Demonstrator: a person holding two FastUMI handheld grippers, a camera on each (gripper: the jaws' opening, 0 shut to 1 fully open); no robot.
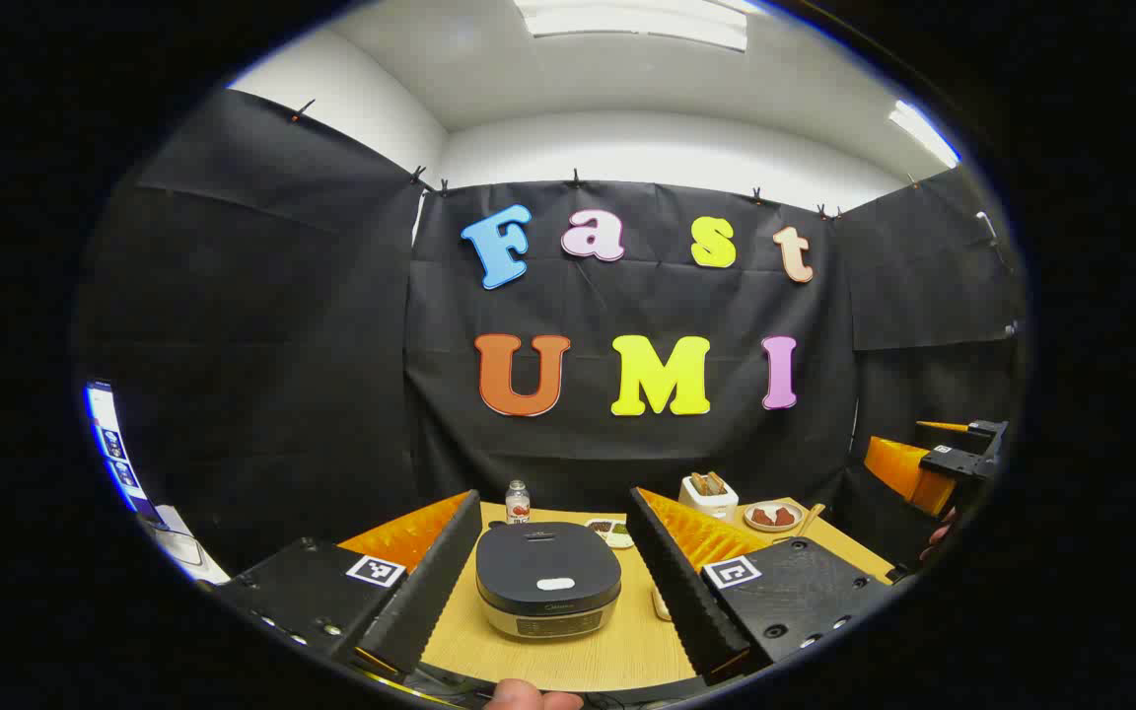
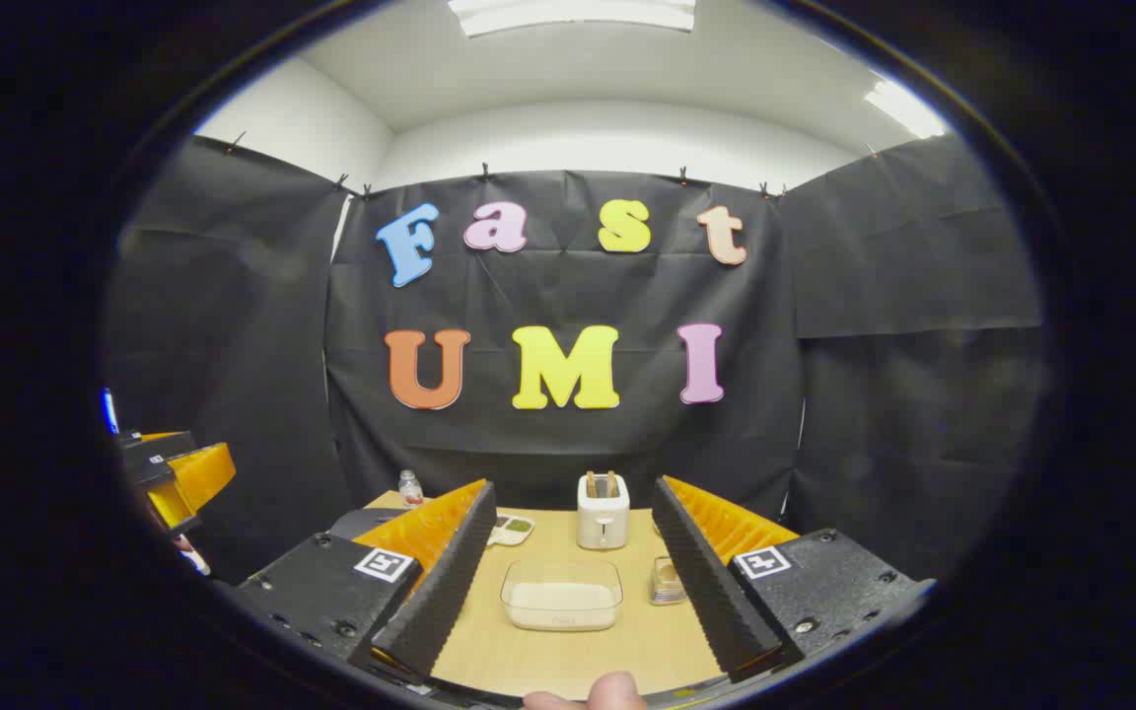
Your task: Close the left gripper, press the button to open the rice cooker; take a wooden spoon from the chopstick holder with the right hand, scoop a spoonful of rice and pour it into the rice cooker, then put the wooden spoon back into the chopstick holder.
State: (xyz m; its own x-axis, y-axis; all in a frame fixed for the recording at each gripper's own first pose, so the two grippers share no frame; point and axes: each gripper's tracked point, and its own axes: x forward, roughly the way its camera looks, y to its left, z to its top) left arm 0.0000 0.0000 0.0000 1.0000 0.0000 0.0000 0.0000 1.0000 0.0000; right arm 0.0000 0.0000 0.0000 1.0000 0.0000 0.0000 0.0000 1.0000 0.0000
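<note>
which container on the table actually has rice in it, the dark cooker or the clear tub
The clear plastic tub: a pale layer of rice shows through its walls. The rice cooker has its dark lid shut, hiding its contents.

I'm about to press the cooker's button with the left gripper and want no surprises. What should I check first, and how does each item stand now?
1. Left gripper shut for pressing: not ok, its jaws stand wide open.
2. Dark-lidded rice cooker ahead of it, between its fingers: ok.
3. Cooker lid down: ok.
4. Which part is the open button: cannot tell; a pale oval patch sits on the lid.
5. Right gripper free: ok, open, nothing held, facing the clear plastic container of rice.
6. White holder with wooden handles standing upright: ok.
</note>
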